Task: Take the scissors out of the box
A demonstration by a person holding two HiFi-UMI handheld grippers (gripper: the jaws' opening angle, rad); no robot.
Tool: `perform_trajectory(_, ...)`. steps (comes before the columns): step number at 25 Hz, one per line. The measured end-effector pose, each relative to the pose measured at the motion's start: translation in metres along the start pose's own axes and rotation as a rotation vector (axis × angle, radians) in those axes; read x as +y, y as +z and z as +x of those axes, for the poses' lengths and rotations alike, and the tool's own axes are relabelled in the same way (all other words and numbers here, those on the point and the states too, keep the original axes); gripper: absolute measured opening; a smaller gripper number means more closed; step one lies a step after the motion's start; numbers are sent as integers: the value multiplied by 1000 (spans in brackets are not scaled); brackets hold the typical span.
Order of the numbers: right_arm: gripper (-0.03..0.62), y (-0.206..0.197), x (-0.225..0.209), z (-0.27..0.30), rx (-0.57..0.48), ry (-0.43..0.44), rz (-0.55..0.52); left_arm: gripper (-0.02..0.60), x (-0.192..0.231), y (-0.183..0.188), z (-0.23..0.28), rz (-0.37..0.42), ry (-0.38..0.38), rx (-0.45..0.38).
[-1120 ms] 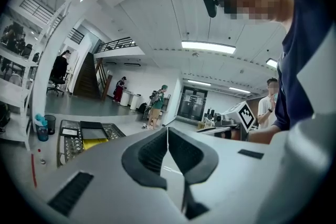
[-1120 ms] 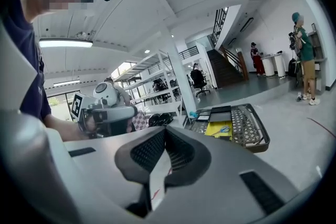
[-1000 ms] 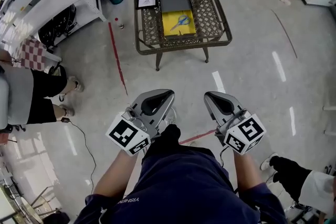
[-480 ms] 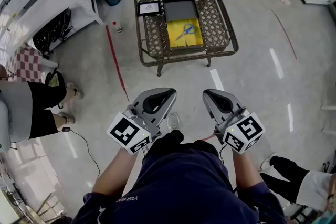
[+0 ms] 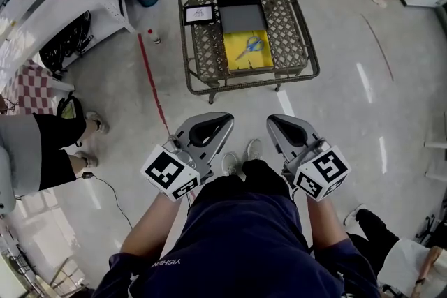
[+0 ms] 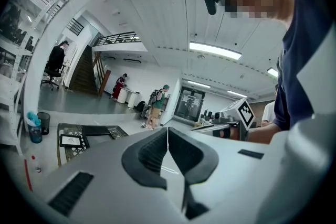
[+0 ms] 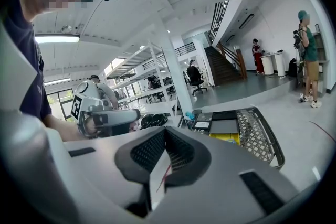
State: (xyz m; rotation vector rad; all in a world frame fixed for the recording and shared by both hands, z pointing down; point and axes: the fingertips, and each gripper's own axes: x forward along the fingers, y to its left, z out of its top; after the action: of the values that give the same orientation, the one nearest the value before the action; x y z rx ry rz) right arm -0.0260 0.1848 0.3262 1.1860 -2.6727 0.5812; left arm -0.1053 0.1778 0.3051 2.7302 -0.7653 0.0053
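Blue scissors (image 5: 253, 45) lie in a yellow box (image 5: 237, 61) on the wicker table (image 5: 288, 31), with a grey panel (image 5: 242, 17) just behind the box. The left gripper (image 5: 223, 119) and right gripper (image 5: 272, 121) hang side by side, well apart from the table.

White print (image 5: 166, 262) "YISHEN", upside down, on dark shirt (image 5: 244, 234), nothing else legible

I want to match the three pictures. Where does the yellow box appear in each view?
Head view: top centre; the box sits on the table's near end.
Left gripper view: not visible; only the table's far part shows, lower left.
Right gripper view: right of centre, just above the gripper's body.
Shared landmark: the white card on the table's far left corner.
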Motion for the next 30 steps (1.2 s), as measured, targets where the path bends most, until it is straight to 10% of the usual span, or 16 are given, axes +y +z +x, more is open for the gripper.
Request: perform_trajectory(30, 18, 49, -234, 122, 100, 119, 60, 26, 172, -18, 202, 20, 165, 149)
